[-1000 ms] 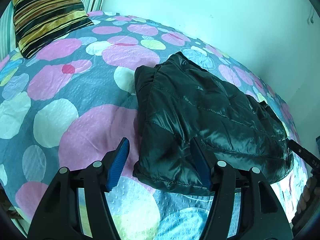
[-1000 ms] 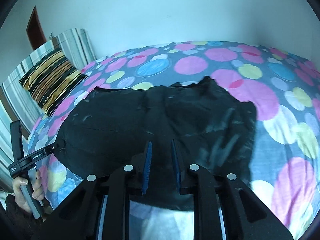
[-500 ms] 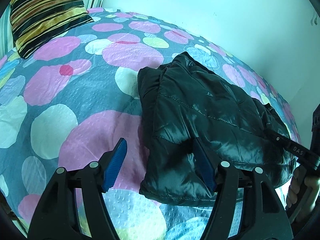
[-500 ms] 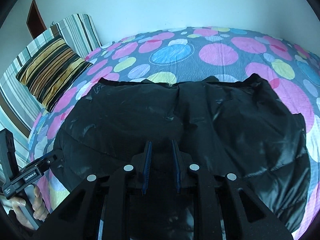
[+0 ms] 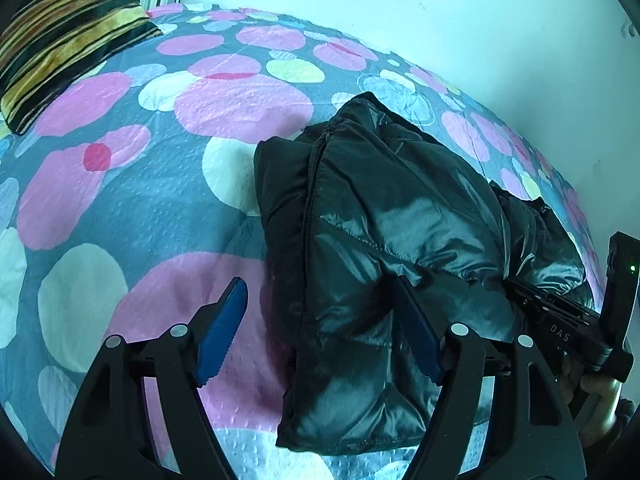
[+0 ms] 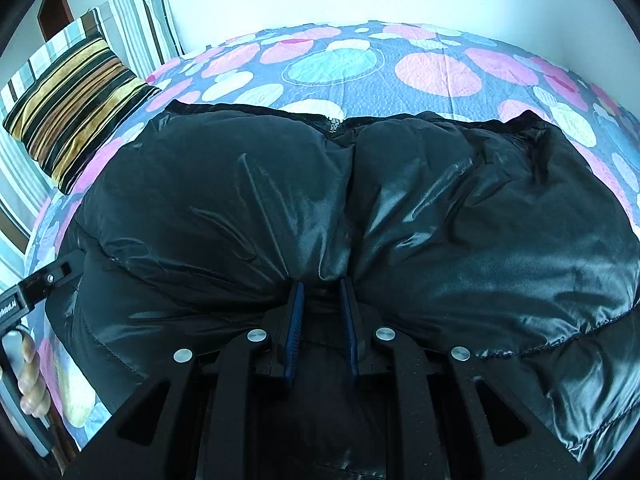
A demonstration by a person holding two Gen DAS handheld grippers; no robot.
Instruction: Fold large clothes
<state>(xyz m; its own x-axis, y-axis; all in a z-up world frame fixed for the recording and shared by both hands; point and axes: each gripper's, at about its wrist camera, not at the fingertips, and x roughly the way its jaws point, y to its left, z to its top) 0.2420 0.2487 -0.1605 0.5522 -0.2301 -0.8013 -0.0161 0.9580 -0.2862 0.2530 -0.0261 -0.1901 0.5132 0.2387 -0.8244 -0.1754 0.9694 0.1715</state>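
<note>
A black shiny puffer jacket lies folded on the bed with the dotted cover. It fills most of the right wrist view. My left gripper is open at the jacket's near left end, its right finger against the fabric, its left finger over the cover. My right gripper is shut on a fold of the jacket at its near edge and pulls the fabric up and over. The right gripper's body shows at the right edge of the left wrist view.
A striped yellow and black cushion lies at the bed's head, also in the right wrist view, with a striped pillow behind it. A white wall borders the bed's far side.
My right gripper has carried the jacket's fold forward over the jacket, which now bulges up. My left gripper has moved closer to the jacket's end and stays open.
</note>
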